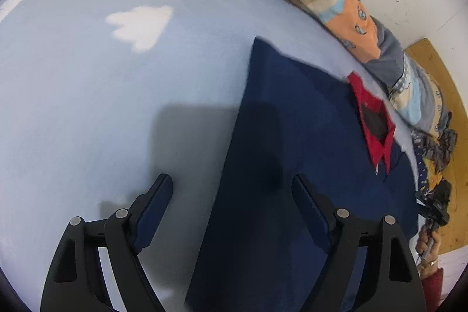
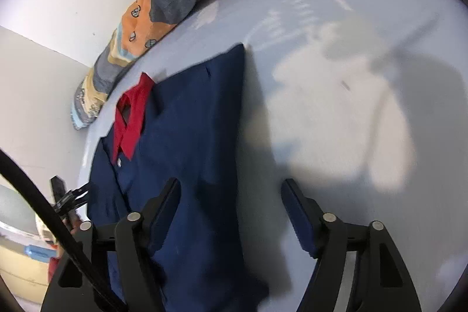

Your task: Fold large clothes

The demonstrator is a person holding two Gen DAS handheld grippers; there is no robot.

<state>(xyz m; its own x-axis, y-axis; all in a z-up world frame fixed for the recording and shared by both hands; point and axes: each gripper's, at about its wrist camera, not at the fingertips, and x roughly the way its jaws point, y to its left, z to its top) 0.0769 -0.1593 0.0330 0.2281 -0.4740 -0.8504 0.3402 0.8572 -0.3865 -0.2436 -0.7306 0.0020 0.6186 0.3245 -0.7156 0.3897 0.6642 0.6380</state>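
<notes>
On bed (image 1: 87,92): navy shirt (image 1: 278,165), folded.

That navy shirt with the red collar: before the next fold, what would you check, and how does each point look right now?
1. Navy shirt lies flat on the light blue sheet: ok.
2. Red collar showing, not trapped under a fold: ok.
3. Left tool open, holding nothing: ok.
4. Right tool open, holding nothing: ok.
5. Patterned quilt apart from the shirt: ok.
6. Shirt's near hem straight: cannot tell, it is hidden behind the tools.
</notes>
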